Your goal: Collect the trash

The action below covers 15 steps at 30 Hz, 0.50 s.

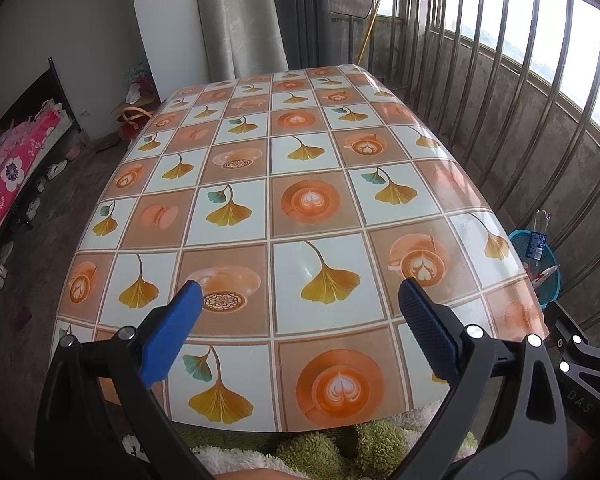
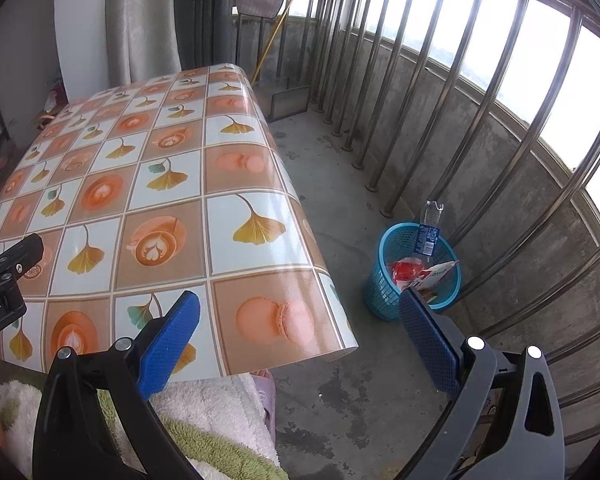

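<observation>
Both spread wide, empty: left gripper (image 1: 300,292) above table (image 1: 316,160), right gripper (image 2: 300,304) between table and blue basket (image 2: 384,292) of trash.

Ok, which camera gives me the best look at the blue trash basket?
The right wrist view: the blue basket shows whole on the floor, bottle and wrappers inside. The left wrist view catches only a sliver past the table's right edge.
</observation>
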### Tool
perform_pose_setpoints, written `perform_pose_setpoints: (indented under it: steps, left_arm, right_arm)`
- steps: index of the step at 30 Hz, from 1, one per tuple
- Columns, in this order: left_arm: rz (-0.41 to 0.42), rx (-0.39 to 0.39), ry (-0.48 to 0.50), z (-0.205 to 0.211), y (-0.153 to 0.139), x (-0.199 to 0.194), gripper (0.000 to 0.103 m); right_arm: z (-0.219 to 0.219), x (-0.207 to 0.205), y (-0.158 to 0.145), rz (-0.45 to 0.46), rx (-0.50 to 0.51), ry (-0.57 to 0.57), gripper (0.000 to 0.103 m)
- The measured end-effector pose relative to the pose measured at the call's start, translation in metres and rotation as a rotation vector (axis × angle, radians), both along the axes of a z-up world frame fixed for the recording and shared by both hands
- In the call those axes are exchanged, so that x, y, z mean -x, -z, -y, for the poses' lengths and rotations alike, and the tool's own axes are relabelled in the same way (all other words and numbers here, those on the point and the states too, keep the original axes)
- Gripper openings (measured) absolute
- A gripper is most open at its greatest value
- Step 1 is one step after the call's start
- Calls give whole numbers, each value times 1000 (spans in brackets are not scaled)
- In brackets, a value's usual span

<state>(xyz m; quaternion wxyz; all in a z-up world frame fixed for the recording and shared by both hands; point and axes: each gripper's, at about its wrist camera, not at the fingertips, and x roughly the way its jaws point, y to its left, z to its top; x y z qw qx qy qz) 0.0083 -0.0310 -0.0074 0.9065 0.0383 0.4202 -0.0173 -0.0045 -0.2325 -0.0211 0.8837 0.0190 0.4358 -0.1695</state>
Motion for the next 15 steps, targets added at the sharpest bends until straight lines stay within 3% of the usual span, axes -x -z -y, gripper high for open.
perform_pose_setpoints:
  steps: [15]
  left_arm:
    - [-3, -2, -6, -1, 1, 0, 94]
  right_arm:
    - [4, 0, -2, 10, -12, 1, 97]
